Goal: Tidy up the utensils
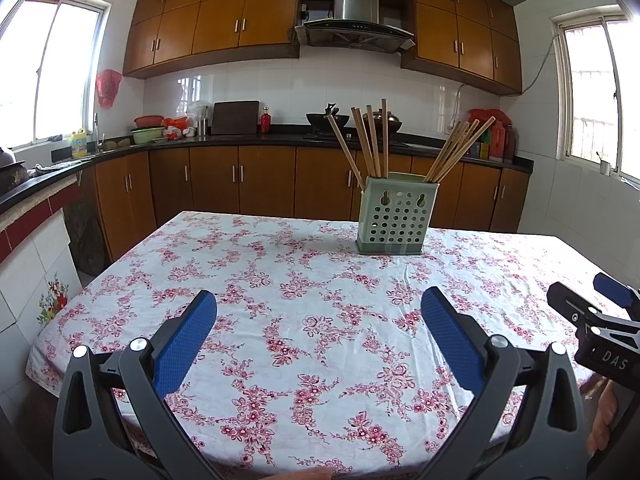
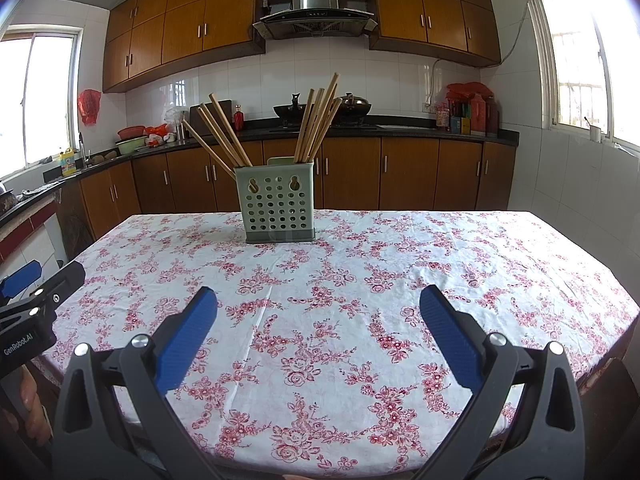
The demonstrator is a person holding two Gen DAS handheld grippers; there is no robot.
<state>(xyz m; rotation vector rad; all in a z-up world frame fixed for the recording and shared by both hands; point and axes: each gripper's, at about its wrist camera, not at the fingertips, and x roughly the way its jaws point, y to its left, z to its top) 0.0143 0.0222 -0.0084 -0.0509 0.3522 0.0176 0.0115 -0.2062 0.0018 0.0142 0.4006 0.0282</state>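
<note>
A pale green perforated utensil holder [image 1: 394, 216] [image 2: 276, 206] stands upright on the far half of the floral tablecloth. Several wooden chopsticks [image 1: 368, 140] [image 2: 224, 136] lean out of its left side, and another bunch [image 1: 456, 152] [image 2: 318, 120] fans out of its right side. My left gripper [image 1: 319, 308] is open low over the near part of the table, well short of the holder, with nothing between its blue pads. My right gripper [image 2: 318, 306] is open likewise and holds nothing. Each gripper shows at the edge of the other's view.
The table [image 1: 280, 280] [image 2: 460, 260] carries a white cloth with a pink flower print. Behind it run brown kitchen cabinets and a dark counter [image 2: 400, 126] with a wok, bottles and bowls. A person's hand [image 2: 28, 404] shows at the lower left.
</note>
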